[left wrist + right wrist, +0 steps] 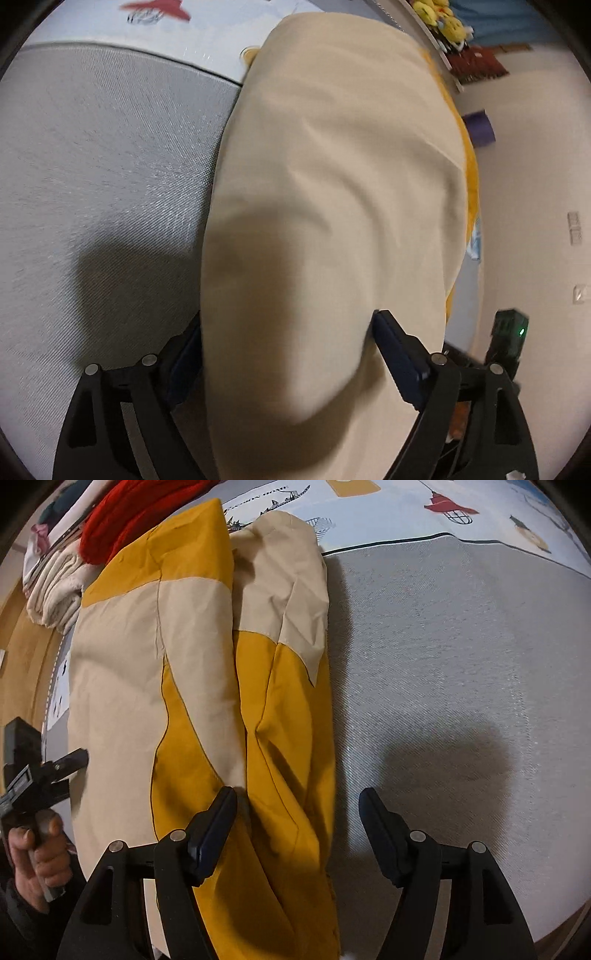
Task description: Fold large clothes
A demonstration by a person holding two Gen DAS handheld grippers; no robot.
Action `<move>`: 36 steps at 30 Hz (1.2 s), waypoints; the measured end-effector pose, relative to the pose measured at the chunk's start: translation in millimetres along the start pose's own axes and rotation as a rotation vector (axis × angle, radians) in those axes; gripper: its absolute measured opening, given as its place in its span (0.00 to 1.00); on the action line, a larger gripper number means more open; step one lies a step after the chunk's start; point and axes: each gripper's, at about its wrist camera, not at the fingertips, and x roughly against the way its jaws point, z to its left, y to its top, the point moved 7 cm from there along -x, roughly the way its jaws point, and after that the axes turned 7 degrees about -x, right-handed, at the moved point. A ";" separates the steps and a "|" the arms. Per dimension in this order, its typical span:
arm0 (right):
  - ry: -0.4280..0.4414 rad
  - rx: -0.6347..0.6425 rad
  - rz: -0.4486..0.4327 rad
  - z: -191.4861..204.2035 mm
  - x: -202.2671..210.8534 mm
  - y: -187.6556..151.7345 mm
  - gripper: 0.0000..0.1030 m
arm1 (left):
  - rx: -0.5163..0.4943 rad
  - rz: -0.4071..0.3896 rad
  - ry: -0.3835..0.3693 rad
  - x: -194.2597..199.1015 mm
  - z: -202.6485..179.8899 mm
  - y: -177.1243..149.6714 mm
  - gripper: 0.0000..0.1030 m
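A large beige and yellow garment (pixel 199 664) lies folded lengthwise on a grey mat (pixel 461 664). In the left wrist view its beige side (pixel 332 184) fills the middle and runs back between the fingers of my left gripper (pixel 288 350), whose jaws stand wide; the left finger is mostly hidden behind the cloth. My right gripper (pixel 299 830) is open over the garment's yellow edge, its left finger (pixel 218 827) against the fabric and its right finger above bare mat. At the left edge of the right wrist view a hand (pixel 37 853) holds the left gripper (pixel 37 775).
The grey mat (pixel 110 166) lies on a pale printed sheet (pixel 369 513). A red cloth (pixel 129 513) and a folded white cloth (pixel 55 587) sit beyond the garment. Yellow plush toys (pixel 439 18) sit on a ledge by a white wall (pixel 535 184).
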 end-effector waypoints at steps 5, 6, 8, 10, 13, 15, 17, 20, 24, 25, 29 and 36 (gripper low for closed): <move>0.011 0.009 -0.019 5.7 -6.1 6.0 0.33 | -0.028 -0.053 0.000 -1.6 -7.9 8.9 0.71; 0.044 0.009 -0.013 12.3 -7.1 9.3 0.20 | -0.049 -0.067 0.029 1.1 -11.9 8.7 0.67; 0.054 0.024 -0.023 20.6 -6.0 9.5 0.11 | -0.114 -0.105 0.093 10.2 -26.0 10.9 0.52; 0.066 0.021 -0.021 25.2 -5.1 8.4 0.09 | -0.164 -0.133 0.112 21.4 -41.5 16.2 0.41; 0.097 0.005 -0.039 35.5 -2.7 13.9 0.08 | -0.181 -0.173 0.100 43.8 -55.3 27.2 0.36; 0.123 0.010 -0.070 48.6 -2.3 19.9 0.07 | -0.176 -0.191 0.099 59.5 -56.3 38.8 0.36; 0.146 0.015 -0.093 68.7 -2.7 27.7 0.07 | -0.184 -0.213 0.126 78.4 -50.3 53.3 0.36; 0.166 0.032 -0.121 101.4 -8.5 40.8 0.07 | -0.197 -0.225 0.167 97.8 -34.8 74.5 0.36; 0.182 0.051 -0.149 133.5 -17.8 50.1 0.07 | -0.134 -0.220 0.200 112.9 12.2 101.8 0.39; 0.175 0.058 -0.150 141.7 -22.2 55.0 0.07 | -0.096 -0.213 0.213 113.0 25.5 105.9 0.42; 0.118 0.077 -0.123 147.9 -35.0 59.3 0.07 | 0.060 -0.181 0.236 110.6 68.0 110.1 0.45; 0.056 0.039 -0.111 146.1 -35.7 69.4 0.21 | -0.026 -0.265 0.340 147.2 53.5 105.7 0.46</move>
